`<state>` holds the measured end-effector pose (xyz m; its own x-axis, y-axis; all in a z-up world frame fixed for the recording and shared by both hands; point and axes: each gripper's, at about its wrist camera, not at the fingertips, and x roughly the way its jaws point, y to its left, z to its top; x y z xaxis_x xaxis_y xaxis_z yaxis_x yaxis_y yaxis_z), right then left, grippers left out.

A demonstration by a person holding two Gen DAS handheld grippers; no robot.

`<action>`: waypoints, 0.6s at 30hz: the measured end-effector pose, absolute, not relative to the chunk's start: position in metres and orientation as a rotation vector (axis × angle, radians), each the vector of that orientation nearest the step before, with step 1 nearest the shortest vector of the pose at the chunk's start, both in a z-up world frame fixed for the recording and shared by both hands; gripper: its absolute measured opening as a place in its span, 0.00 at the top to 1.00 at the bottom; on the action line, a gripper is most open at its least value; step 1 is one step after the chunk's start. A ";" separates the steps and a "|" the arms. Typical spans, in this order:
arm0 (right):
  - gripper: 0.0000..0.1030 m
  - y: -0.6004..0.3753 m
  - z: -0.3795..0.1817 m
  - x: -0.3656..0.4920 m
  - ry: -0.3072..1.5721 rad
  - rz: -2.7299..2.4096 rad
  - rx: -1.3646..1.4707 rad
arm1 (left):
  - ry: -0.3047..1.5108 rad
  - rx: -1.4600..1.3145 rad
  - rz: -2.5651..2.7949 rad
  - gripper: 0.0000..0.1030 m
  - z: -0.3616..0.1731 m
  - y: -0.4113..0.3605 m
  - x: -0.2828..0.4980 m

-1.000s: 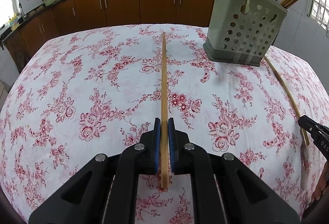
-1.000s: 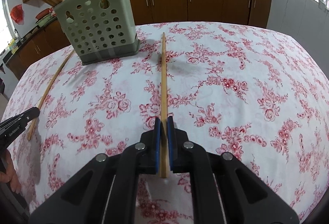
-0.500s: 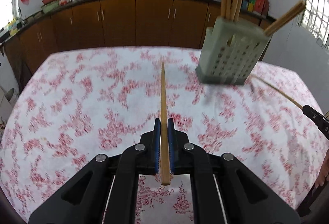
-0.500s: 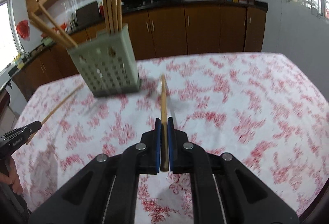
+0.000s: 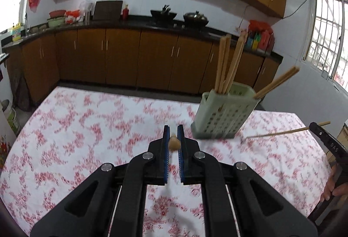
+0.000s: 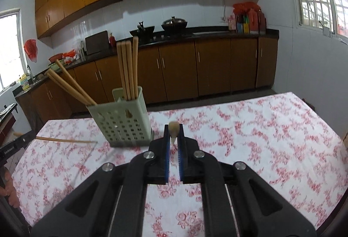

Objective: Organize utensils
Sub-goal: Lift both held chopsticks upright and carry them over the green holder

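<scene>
While each claw, left (image 5: pixel 173 135) and right (image 6: pixel 174 134), stays clenched on a chopstick (image 5: pixel 174 143), tip both thin ends down, then lower into the holder (image 6: pixel 120 118).

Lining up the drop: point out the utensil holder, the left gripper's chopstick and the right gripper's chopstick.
utensil holder (image 5: pixel 224 116), left wrist view, perforated front wall
left chopstick (image 5: pixel 174 143), left wrist view, end-on butt
right chopstick (image 6: pixel 174 127), right wrist view, end-on butt

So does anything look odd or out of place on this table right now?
Nothing is spilled or damaged. Each gripper, left and right, holds one chopstick clear of the table. In the green holder, two chopsticks lean far sideways while the others stand upright.
</scene>
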<state>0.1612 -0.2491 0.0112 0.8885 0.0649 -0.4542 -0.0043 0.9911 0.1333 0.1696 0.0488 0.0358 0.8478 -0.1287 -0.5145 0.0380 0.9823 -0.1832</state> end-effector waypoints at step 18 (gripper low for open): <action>0.93 -0.246 0.050 0.152 0.400 0.099 0.151 | 0.465 -0.120 -0.120 0.93 0.070 0.035 0.166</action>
<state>0.1522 -0.2465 0.0500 0.9166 0.1259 -0.3795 -0.0664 0.9839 0.1660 0.1660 0.0349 0.0704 0.8869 -0.1427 -0.4393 0.0880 0.9859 -0.1425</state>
